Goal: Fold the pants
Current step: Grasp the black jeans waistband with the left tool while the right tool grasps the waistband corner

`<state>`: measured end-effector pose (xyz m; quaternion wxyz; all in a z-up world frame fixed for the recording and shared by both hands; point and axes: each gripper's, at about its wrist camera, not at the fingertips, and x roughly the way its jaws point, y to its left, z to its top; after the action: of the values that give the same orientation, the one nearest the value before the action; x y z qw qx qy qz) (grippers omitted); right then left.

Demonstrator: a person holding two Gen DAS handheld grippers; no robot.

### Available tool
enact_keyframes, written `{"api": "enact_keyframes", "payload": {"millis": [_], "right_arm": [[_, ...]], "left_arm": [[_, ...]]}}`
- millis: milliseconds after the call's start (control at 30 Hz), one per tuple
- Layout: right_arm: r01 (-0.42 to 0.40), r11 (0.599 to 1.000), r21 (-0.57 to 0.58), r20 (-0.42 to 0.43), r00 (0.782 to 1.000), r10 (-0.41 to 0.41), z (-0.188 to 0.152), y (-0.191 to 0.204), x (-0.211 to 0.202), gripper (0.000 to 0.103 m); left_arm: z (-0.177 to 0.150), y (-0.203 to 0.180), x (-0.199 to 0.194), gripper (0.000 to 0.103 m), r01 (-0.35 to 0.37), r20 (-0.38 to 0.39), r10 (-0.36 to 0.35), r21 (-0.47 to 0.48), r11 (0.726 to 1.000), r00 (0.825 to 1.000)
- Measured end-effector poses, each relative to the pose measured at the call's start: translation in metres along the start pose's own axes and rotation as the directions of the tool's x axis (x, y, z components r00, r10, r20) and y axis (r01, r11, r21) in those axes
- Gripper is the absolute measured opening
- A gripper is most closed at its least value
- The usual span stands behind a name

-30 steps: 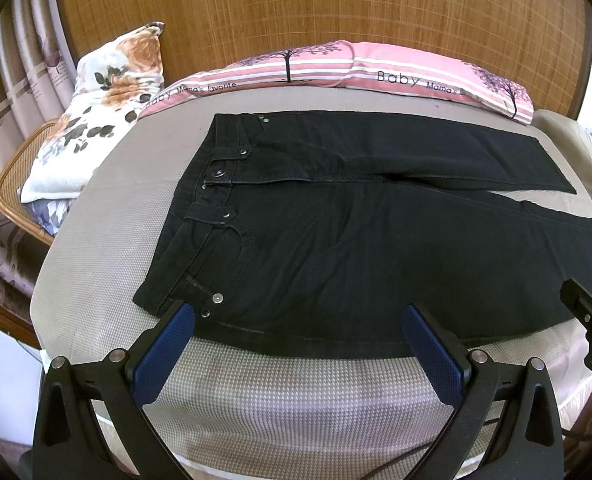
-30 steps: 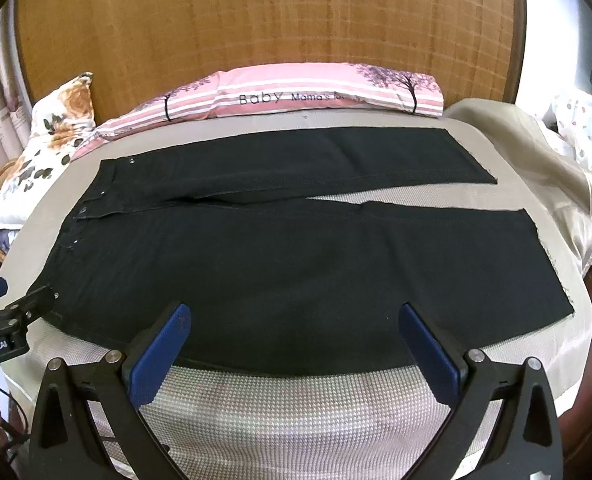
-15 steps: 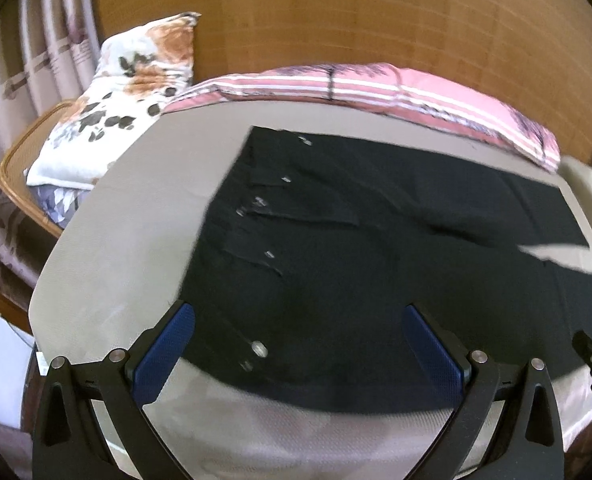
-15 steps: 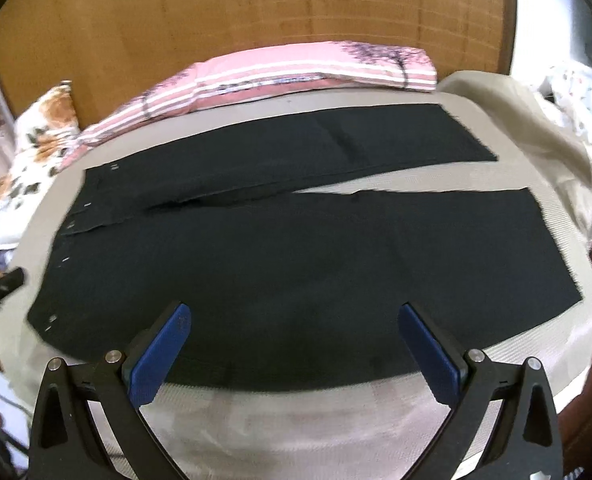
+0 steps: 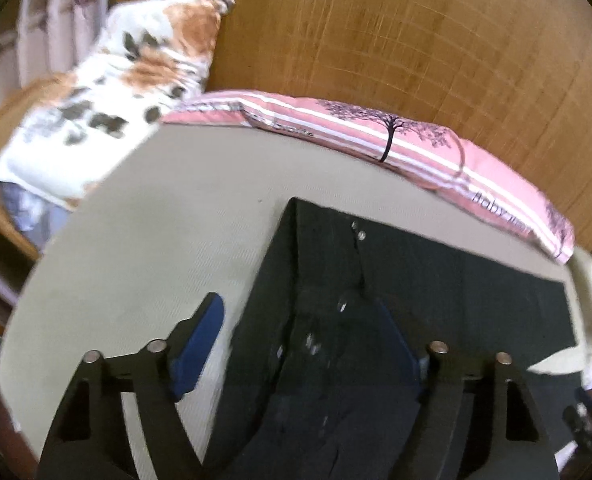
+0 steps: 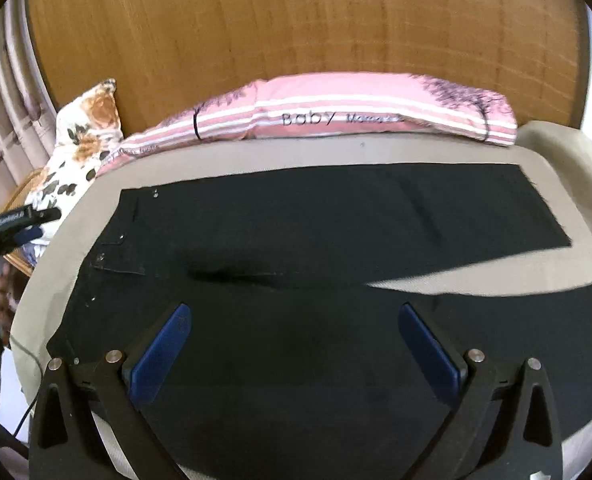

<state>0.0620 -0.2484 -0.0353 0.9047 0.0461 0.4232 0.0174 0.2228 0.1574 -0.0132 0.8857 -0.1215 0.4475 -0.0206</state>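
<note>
Above the flat black pants [image 6: 316,240], left tool [image 5: 298,332] and right tool [image 6: 296,344], both wide apart, empty.

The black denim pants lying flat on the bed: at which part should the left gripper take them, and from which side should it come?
Probably the near waistband corner of the black denim pants. The left gripper is open above the waistband, one finger over the beige mattress, the other over the fabric. Come low from the near edge, because the flat cloth offers only its hem there to pinch.
</note>
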Motion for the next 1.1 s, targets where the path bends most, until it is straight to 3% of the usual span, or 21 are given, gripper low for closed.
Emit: {"api": "enact_keyframes", "payload": {"millis": [100, 200, 367, 500, 733, 1000, 1100], "right_arm": [[-0.002, 1.0, -0.004, -0.043, 0.999, 0.001, 0.012, 0.004, 0.018, 0.103], [-0.013, 0.999, 0.034, -0.07, 0.997, 0.016, 0.023, 0.004, 0.037, 0.103], [-0.019, 0.998, 0.055, -0.108, 0.994, 0.025, 0.032, 0.008, 0.067, 0.103], [-0.021, 0.999, 0.041, -0.144, 0.989, 0.026, 0.035, 0.014, 0.087, 0.103], [-0.042, 0.999, 0.03, -0.173, 0.984, 0.047, 0.045, 0.02, 0.113, 0.103], [-0.084, 0.996, 0.0, -0.156, 0.984, 0.083, 0.066, 0.021, 0.131, 0.103], [-0.094, 0.995, -0.025, -0.155, 0.984, 0.089, 0.075, 0.023, 0.139, 0.103]], "left_arm": [[0.021, 0.012, 0.036, 0.062, 0.103, -0.068, -0.105, -0.038, 0.994, 0.992], [0.031, 0.017, 0.067, 0.057, 0.153, -0.126, -0.16, -0.063, 0.986, 0.979], [0.042, 0.031, 0.11, 0.054, 0.249, -0.197, -0.281, -0.17, 0.953, 0.939], [0.049, 0.038, 0.133, 0.045, 0.302, -0.223, -0.353, -0.232, 0.925, 0.909], [0.056, 0.043, 0.164, 0.044, 0.311, -0.249, -0.375, -0.259, 0.914, 0.893], [0.072, 0.024, 0.18, 0.037, 0.388, -0.245, -0.436, -0.223, 0.894, 0.866], [0.076, 0.02, 0.188, 0.037, 0.392, -0.242, -0.443, -0.231, 0.89, 0.863]]}}
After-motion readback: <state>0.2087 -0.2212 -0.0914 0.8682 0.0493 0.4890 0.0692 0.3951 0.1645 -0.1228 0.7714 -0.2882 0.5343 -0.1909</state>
